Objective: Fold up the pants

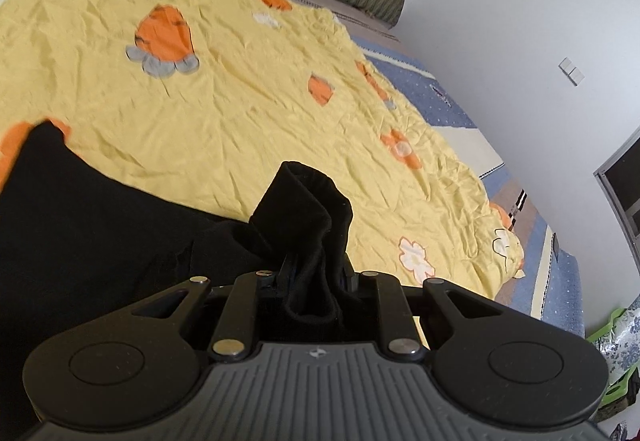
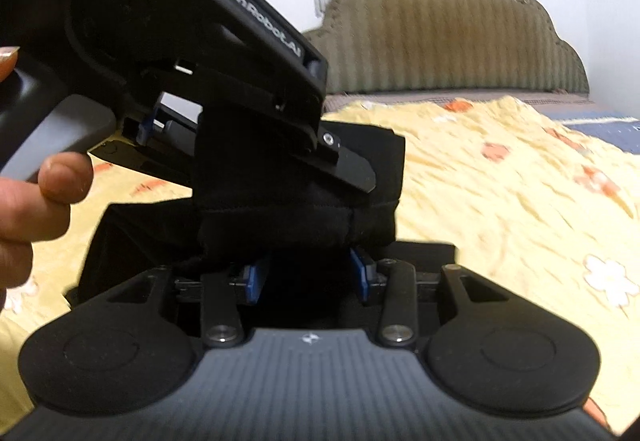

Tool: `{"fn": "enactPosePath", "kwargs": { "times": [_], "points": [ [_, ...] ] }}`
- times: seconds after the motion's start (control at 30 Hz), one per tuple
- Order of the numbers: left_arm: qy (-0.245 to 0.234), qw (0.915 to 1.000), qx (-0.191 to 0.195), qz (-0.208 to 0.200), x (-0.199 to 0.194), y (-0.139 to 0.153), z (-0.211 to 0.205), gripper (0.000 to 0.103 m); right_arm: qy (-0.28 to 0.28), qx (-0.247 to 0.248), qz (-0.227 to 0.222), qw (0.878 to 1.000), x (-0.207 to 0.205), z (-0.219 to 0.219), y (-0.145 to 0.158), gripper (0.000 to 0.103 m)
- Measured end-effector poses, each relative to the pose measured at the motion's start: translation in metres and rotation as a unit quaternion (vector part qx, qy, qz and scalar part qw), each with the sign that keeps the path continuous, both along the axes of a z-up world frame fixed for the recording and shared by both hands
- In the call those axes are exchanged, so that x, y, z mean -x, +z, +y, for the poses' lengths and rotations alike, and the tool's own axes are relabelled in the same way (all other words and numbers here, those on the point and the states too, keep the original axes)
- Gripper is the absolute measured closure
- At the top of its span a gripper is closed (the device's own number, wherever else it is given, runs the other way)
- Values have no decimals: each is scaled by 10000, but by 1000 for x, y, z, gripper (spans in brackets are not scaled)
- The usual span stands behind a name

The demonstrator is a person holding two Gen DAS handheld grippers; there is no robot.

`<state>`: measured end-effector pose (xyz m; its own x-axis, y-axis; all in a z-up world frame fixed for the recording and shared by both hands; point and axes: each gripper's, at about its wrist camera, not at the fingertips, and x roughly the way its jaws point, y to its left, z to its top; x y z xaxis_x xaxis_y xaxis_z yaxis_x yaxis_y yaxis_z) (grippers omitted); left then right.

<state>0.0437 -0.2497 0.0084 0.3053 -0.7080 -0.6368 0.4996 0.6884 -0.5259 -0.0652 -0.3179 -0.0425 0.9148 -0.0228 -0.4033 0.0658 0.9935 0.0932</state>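
Black pants (image 1: 92, 225) lie on the yellow bed cover (image 1: 224, 113), spreading to the left in the left wrist view. My left gripper (image 1: 312, 277) is shut on a bunched end of the pants, which sticks up above its jaws. In the right wrist view my right gripper (image 2: 308, 269) is shut on a thick folded edge of the pants (image 2: 296, 217); its blue pads (image 2: 253, 279) press the cloth from both sides. The left gripper (image 2: 352, 169) shows here too, just above and left, clamped on the same bundle, with a hand (image 2: 36, 197) on its handle.
A padded olive headboard (image 2: 448, 25) stands at the far end of the bed. A blue patterned sheet (image 1: 452, 109) shows beyond the cover's right edge, next to a white wall (image 1: 520, 21). A green basket (image 1: 616, 353) sits at the lower right.
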Motion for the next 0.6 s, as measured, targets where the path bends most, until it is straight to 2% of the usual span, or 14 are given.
{"fn": "enactPosePath", "kwargs": {
  "times": [0.3, 0.47, 0.6],
  "points": [
    [-43, 10000, -58, -9, 5, -17, -26, 84, -253, -2, 267, 9993, 9, -22, -13, 63],
    [-221, 9997, -95, -20, 13, -20, -31, 75, -387, 25, 506, 9980, 16, -28, -16, 55],
    [-497, 9984, 102, 266, 18, -24, -33, 74, -611, 27, 643, 9960, 30, -45, -17, 54]
  ]
}}
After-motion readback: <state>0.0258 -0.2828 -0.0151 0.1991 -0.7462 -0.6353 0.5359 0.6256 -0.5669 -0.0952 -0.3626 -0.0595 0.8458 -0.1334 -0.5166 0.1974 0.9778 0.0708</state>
